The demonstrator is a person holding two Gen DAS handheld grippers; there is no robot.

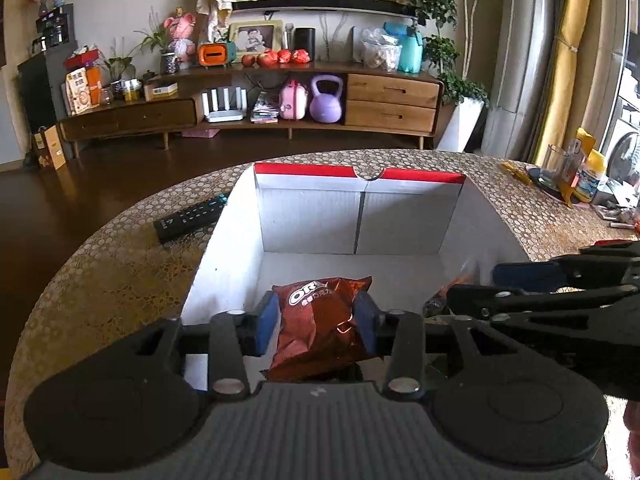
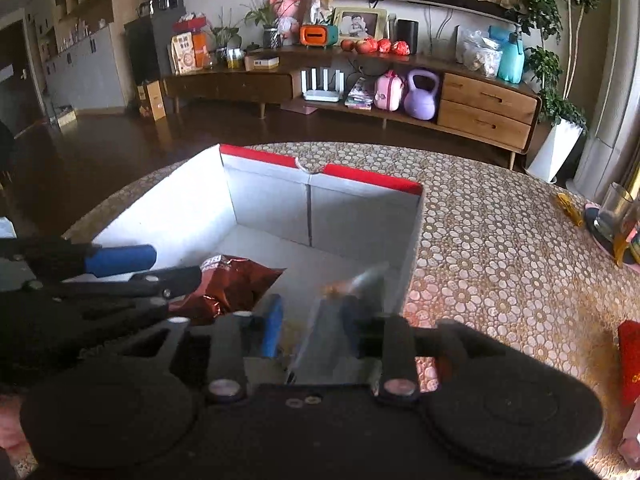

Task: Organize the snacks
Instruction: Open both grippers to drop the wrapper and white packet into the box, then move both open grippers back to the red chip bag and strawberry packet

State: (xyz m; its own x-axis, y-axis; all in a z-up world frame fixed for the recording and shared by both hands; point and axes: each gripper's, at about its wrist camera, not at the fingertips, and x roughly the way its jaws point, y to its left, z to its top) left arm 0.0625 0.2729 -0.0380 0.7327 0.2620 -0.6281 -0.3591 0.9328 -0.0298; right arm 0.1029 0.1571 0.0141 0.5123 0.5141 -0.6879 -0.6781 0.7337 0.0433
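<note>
A white cardboard box [image 1: 312, 220] [image 2: 272, 204] with a red rim stands open on the gold-patterned table. My left gripper [image 1: 318, 322] is over its near left part. A brown Oreo packet [image 1: 320, 296] sits between the blue pads, which stand a little apart from it and do not squeeze it. From the right wrist view the same packet [image 2: 236, 284] shows low in the box beside the left gripper [image 2: 160, 270]. My right gripper [image 2: 312, 324] is open over the box's right side, with a blurred clear packet [image 2: 352, 284] loose between its fingers. It also reaches in at the right of the left wrist view [image 1: 476, 286].
A black remote control [image 1: 188, 218] lies on the table left of the box. A glass [image 1: 556, 168] [image 2: 616, 212] and several bottles crowd the table's far right. A red packet [image 2: 630, 360] lies at the right edge. Beyond the table are dark floor and a wooden sideboard [image 1: 390, 100].
</note>
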